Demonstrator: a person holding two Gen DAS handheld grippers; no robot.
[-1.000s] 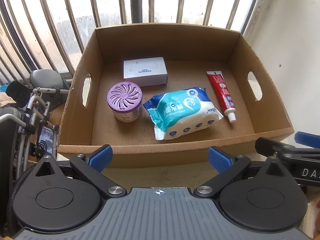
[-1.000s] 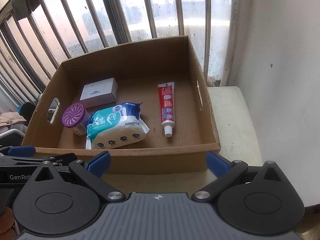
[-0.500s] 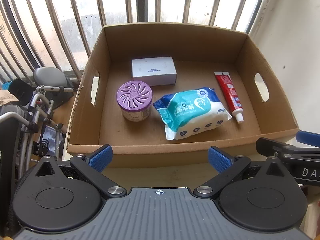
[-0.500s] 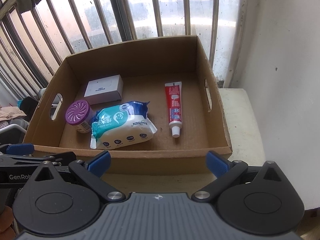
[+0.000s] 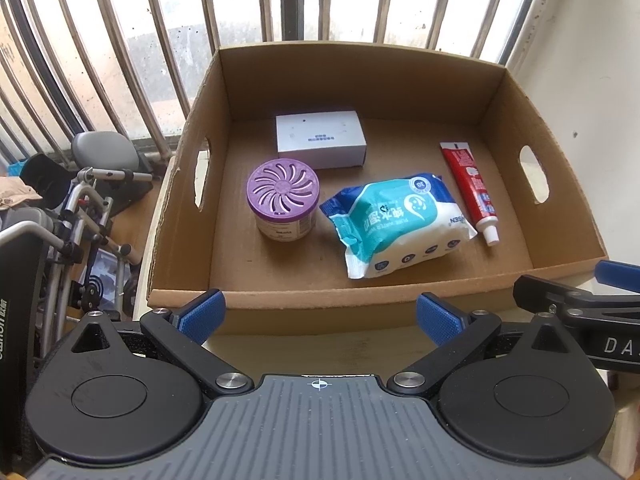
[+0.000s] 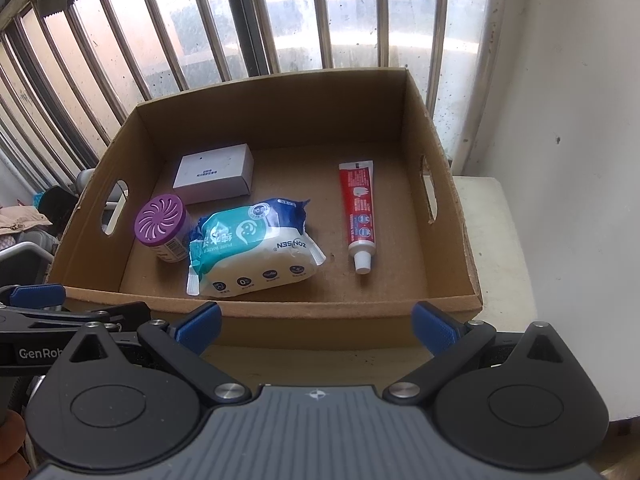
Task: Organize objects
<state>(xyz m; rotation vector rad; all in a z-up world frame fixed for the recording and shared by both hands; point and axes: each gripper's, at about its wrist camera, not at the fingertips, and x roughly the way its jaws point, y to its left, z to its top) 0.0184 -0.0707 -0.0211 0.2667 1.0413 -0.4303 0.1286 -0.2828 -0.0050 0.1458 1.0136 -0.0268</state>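
Nearest, left hand-held gripper [image 5: 320, 314]: black plastic linkage, ribbed grey housing, two blue pads with a fine knurled texture, spread wide and holding nothing, poised just short of the box's near wall. Right hand-held gripper [image 6: 316, 324]: same build, blue pads likewise parted and empty, at the same near wall, beside the left one.

Cardboard box [image 5: 384, 300]: shallow, open-topped, brown corrugated board, matt; oval hand-slots cut in the left and right walls. It sits on a pale, scuffed surface [image 6: 500, 240] that shows to the right of the box.

Contents, front to back, all lying on the box floor:
- Wet-wipe pack [image 5: 396, 222]: soft, pillow-shaped plastic pouch, glossy, teal and white with dark blue crimped ends; centre front, slightly askew.
- Air freshener tub [image 5: 283, 205]: short upright cylinder, white body, purple lid with swirl-shaped vents; just left of the pack, close to it.
- Toothpaste tube [image 5: 472, 192]: flat red tube tapering to a white screw cap that points toward the near wall; right of the pack, apart from the right wall.
- White carton [image 5: 321, 144]: small rectangular box, smooth card, small printed text on top; behind the tub, toward the far wall.

Beyond: vertical metal window bars [image 6: 332, 16], smudged glass, white speckled wall [image 6: 568, 100] at right.
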